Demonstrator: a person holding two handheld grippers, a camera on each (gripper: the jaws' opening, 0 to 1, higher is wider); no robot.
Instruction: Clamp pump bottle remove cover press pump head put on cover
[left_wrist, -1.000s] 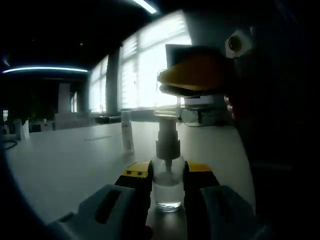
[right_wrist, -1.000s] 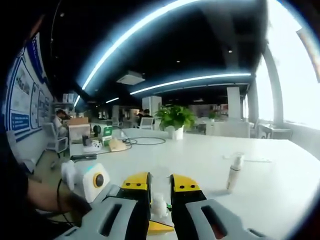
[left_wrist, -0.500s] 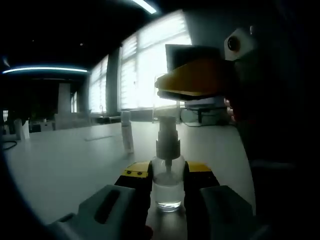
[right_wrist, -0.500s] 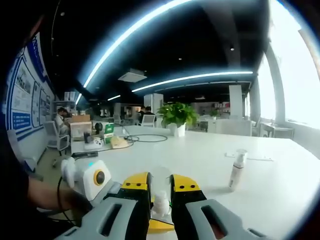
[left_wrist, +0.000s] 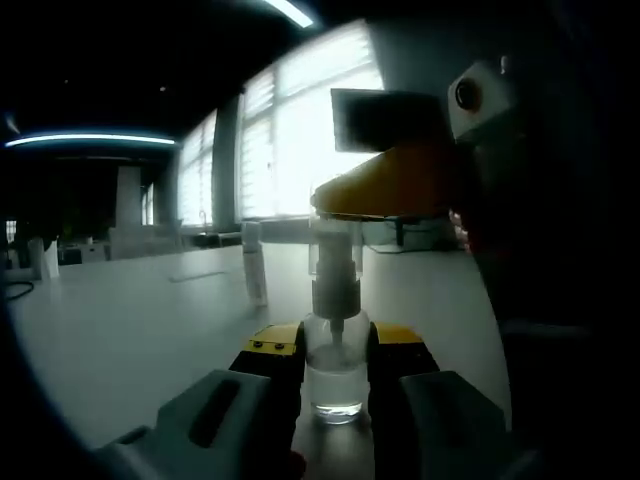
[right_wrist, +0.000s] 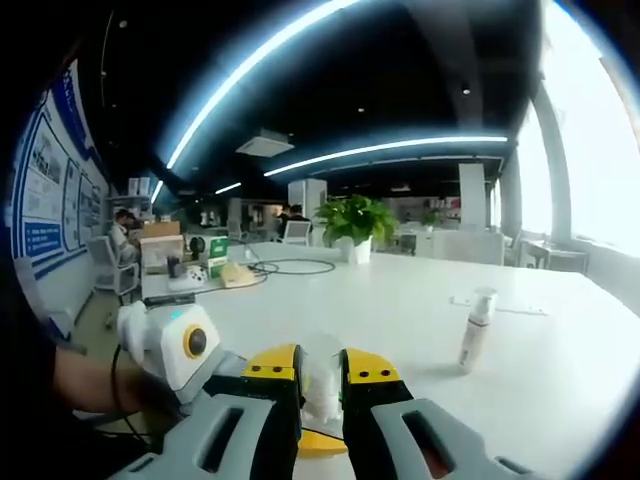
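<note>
White office table (left_wrist: 130, 320) — clear pump bottle (left_wrist: 335, 375) upright, clamped between left gripper (left_wrist: 335, 350) jaws. Transparent cover (right_wrist: 320, 372) over white pump head (left_wrist: 334, 270), pinched by right gripper (right_wrist: 320, 385).

Pump bottle (left_wrist: 334, 375): clear body, pale liquid seen inside; white pump head (left_wrist: 335, 285). Cover (right_wrist: 321, 375) seen as transparent, faintly whitish. Left gripper (left_wrist: 334, 395): yellow tips marked with small dark dots, black inner faces, grey bodies on the fingers (left_wrist: 272, 350). Right gripper (right_wrist: 321, 385): same yellow, black and grey scheme. Bench (right_wrist: 400, 310): plain white. Second bottle (right_wrist: 474, 330) at far right: white. Plant (right_wrist: 350, 220): green leaves, white pot. Wall posters (right_wrist: 40, 190) at left: blue and white.
</note>
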